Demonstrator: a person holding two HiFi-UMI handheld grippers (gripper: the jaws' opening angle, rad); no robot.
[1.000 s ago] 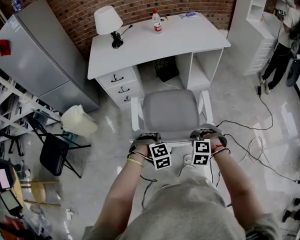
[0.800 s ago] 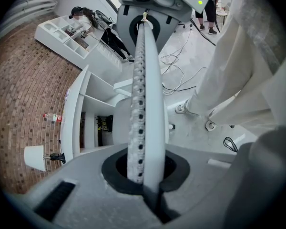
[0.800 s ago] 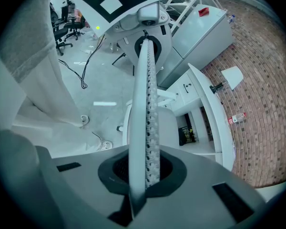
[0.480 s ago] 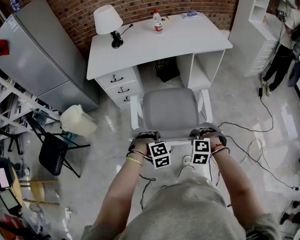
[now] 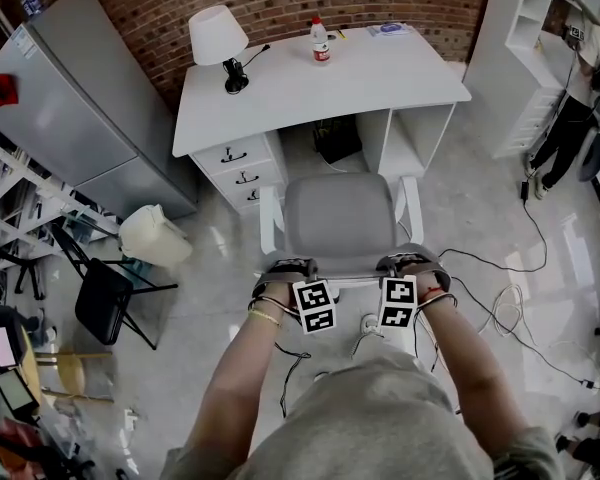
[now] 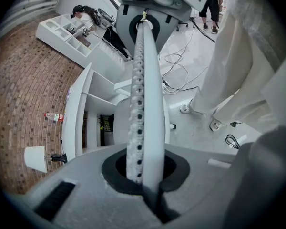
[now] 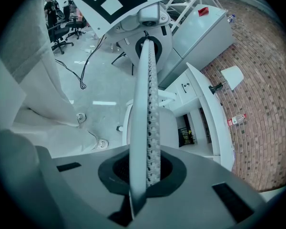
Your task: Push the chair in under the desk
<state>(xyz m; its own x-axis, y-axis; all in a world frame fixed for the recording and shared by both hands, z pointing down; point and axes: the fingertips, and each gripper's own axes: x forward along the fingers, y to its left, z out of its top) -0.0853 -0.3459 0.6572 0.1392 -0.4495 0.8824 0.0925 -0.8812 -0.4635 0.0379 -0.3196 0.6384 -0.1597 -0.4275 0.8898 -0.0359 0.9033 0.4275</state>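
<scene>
1. My left tongs [image 6: 144, 30] and my right tongs [image 7: 148, 49] are both pressed together with nothing pinched. In the head view they sit at the top of the backrest, one near each end, so I am leaning on the chair [image 5: 340, 218] rather than holding it.
2. The chair stands on the floor just in front of the bench [image 5: 380, 73]. Its seat faces the opening between the drawers [image 5: 242, 173] and the shelf side, and it is not yet under.
3. First risk: with nothing gripped, closed tongs could skid off the top of the backrest if I push too steeply down (a flatter push would be safer, I reckon).
4. Second risk: if one hand pushes harder than the other, the chair could swing. An armrest [image 5: 268, 223] would then catch the drawers, or the other one the shelf side. The opening looks only a little wider than the chair, though I cannot be sure from above.
5. Third risk: a dark box [image 5: 335, 140] sits on the floor at the back of the opening and may stop the chair's base short.
6. Fourth risk: a hard bump against the bench could topple the bottle [image 5: 321, 41] or shake the lamp [image 5: 218, 36].
</scene>
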